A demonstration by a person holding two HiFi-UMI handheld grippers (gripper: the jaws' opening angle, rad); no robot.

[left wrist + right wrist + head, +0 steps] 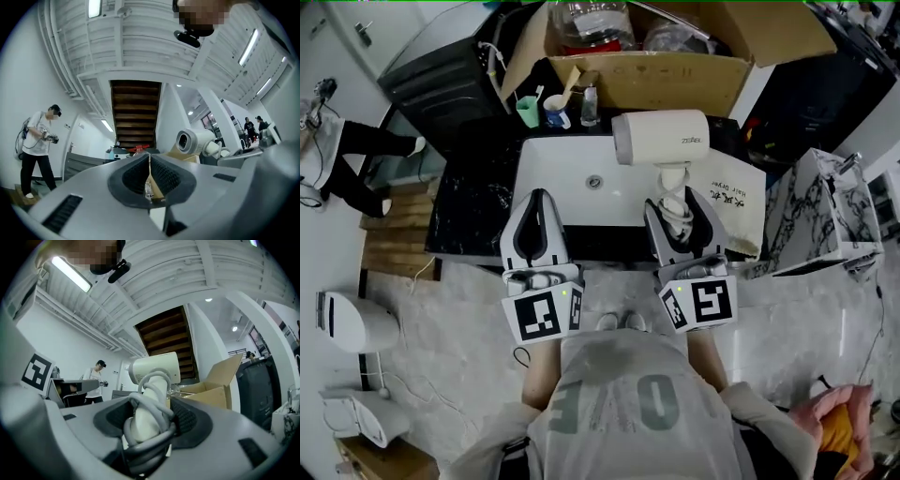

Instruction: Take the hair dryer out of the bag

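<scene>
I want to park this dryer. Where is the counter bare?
Bare: the black counter left of the sink, and the sink's own basin. Crowded: cups at the back left, the bag on the right, the cardboard box behind.

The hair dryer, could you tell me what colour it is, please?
The hair dryer is cream-white, clearest in the head view.

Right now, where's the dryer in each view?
Head view: dryer upper centre-right, handle running down into the right gripper.
Left gripper view: right of centre, one open end of the barrel facing the camera.
Right gripper view: centre, cord-wrapped handle clamped between the jaws.
Shared landmark: the cardboard box, just behind the dryer in both gripper views.
</scene>
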